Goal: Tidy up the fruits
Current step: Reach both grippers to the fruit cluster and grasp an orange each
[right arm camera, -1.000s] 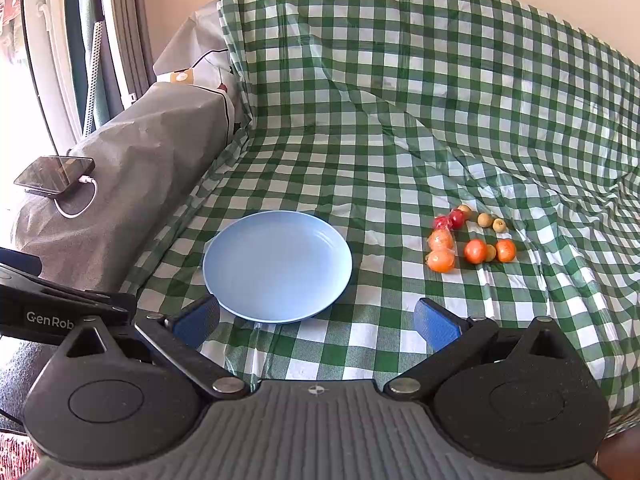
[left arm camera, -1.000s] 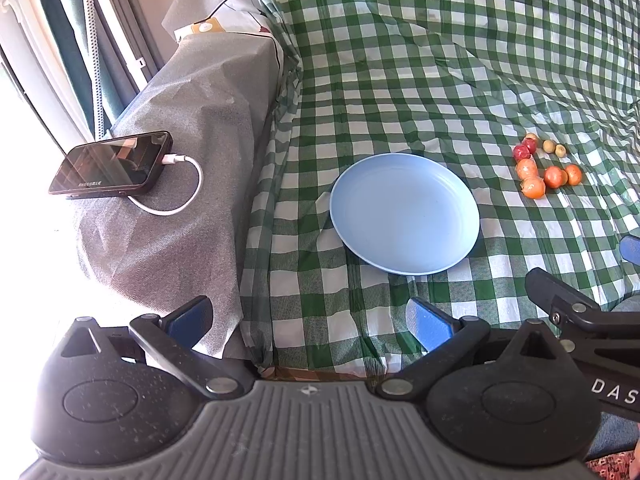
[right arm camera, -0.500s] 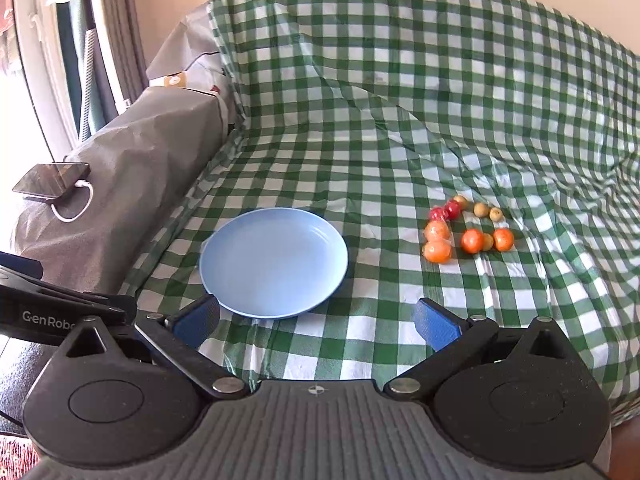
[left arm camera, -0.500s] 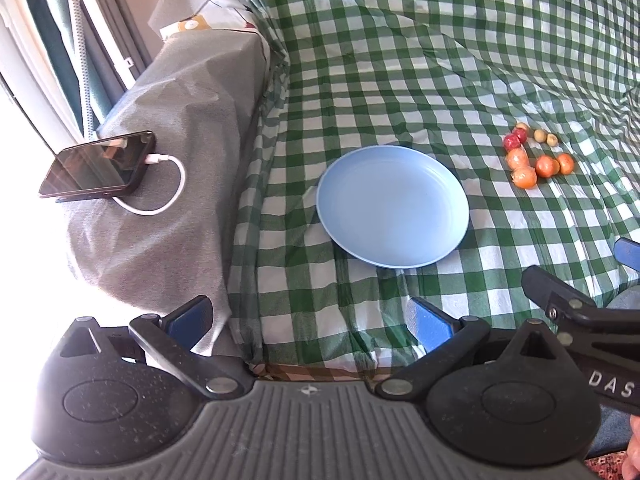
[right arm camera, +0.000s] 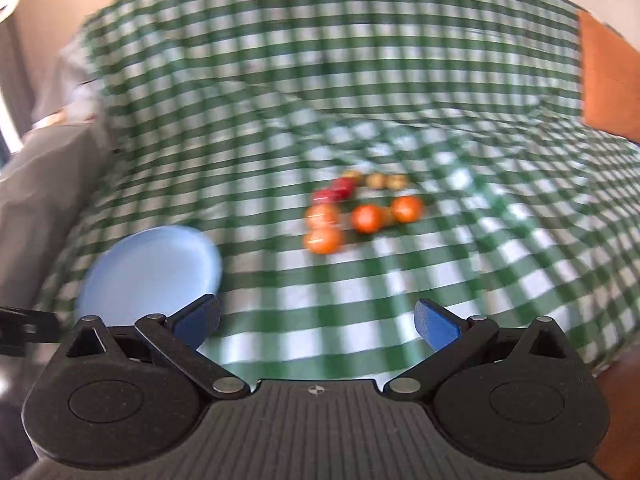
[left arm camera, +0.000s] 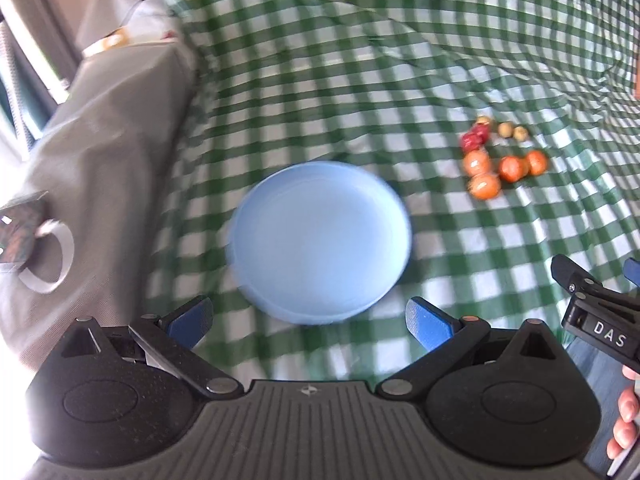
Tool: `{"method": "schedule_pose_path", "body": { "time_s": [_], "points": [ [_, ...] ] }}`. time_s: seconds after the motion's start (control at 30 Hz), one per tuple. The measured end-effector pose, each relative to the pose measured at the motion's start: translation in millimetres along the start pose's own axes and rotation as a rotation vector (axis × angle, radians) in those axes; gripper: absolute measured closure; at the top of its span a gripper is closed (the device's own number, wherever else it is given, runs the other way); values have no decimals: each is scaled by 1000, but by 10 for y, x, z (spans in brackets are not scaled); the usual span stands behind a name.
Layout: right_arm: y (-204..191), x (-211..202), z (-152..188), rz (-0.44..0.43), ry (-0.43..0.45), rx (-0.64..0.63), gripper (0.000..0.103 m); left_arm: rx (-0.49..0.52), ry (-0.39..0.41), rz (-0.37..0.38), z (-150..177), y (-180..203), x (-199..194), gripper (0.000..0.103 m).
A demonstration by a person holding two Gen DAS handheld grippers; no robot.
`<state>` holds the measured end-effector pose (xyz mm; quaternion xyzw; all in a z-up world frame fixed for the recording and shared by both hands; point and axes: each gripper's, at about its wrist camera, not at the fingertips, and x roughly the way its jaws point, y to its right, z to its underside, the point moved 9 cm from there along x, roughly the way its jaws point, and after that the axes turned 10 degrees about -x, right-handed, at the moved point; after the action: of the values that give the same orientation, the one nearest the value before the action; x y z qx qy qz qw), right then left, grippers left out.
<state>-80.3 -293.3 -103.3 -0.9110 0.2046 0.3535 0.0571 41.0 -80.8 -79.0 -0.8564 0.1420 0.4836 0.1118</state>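
Note:
An empty light blue plate lies on the green checked cloth, just ahead of my open left gripper. Right of the plate sits a cluster of small fruits: several orange ones, two red ones, a few small tan ones. In the right wrist view the fruit cluster lies straight ahead of my open right gripper, with the plate at its lower left. Both views are blurred by motion. Neither gripper holds anything.
A grey-covered armrest with a phone and white cable stands left of the cloth. The right gripper's body and a hand show at the left view's right edge. An orange surface sits far right.
Both grippers have swung to the right and moved forward. The plate has shifted left in each view, and the fruits now sit centred before the right gripper. Both stay open.

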Motion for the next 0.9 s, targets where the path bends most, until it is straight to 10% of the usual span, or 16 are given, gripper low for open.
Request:
{"method": "schedule_pose_path", "body": {
  "time_s": [0.43,0.77,0.9],
  "points": [
    [1368,1510,-132,175,-59,64,1,59,-74,163,-911,1585,1254,0],
    [1244,2388,-225,81,-90,-81,10,94,-188,188,-1106,2167,2146,1],
    [1213,2528,-281,80,-64,-107,10,54,-268,208,-1051,2175,2367,17]
  ]
}}
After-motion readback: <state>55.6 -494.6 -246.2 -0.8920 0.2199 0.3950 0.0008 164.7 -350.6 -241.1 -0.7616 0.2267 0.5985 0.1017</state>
